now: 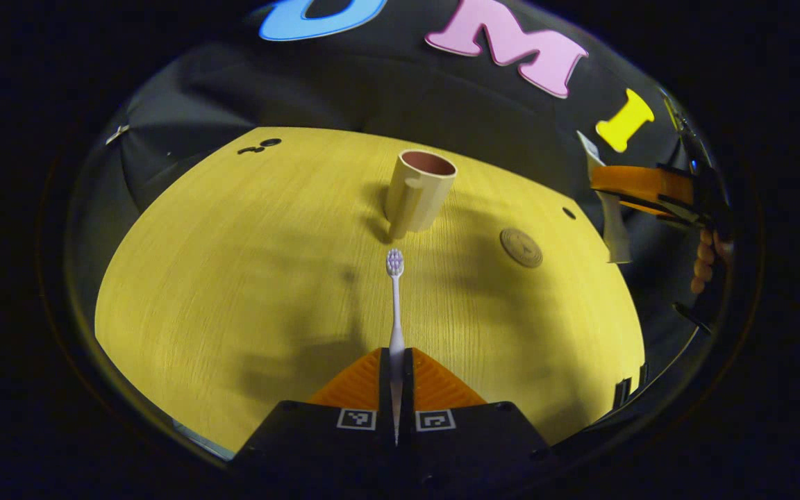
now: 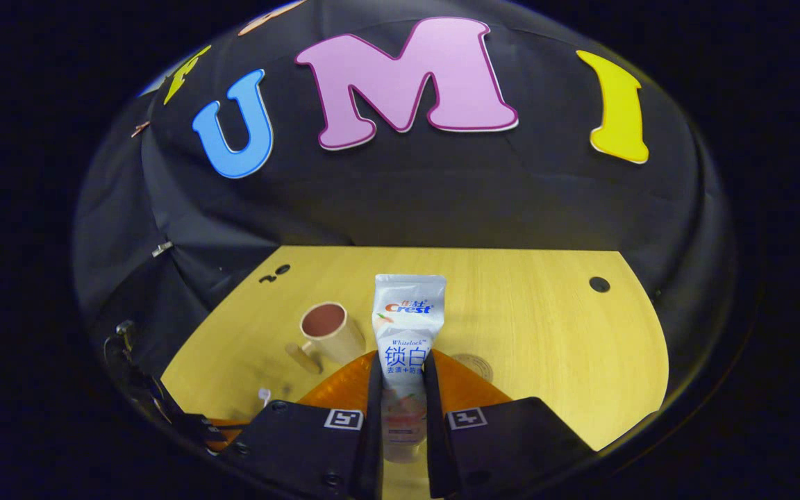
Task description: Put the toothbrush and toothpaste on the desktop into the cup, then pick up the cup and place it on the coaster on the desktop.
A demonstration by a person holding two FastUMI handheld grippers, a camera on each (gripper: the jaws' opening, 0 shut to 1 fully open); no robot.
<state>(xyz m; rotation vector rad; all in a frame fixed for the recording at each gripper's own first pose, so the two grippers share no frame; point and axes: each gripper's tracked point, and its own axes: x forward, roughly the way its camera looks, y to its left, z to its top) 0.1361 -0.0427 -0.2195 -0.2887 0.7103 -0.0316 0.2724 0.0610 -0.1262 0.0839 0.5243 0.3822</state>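
In the left gripper view my left gripper [image 1: 396, 361] is shut on the handle of a white toothbrush [image 1: 395, 298], whose bristled head points away toward the cup. The beige cup [image 1: 419, 191], open and upright with a handle, stands on the wooden desktop [image 1: 233, 278] beyond the brush head. A round brown coaster [image 1: 521, 248] lies to its right. At the right edge the right gripper [image 1: 608, 191] is held above the desk with the toothpaste [image 1: 614, 229]. In the right gripper view my right gripper [image 2: 400, 371] is shut on the white toothpaste tube [image 2: 408, 319], held upright above the cup [image 2: 330, 332] and coaster [image 2: 475, 364].
Black cloth walls close in the desk at the back and sides. Small dark holes [image 2: 599, 284] sit near the desk's far corners. A hand [image 1: 704, 258] holds the right gripper at the right edge. The left gripper and toothbrush tip [image 2: 263, 396] show low at left in the right gripper view.
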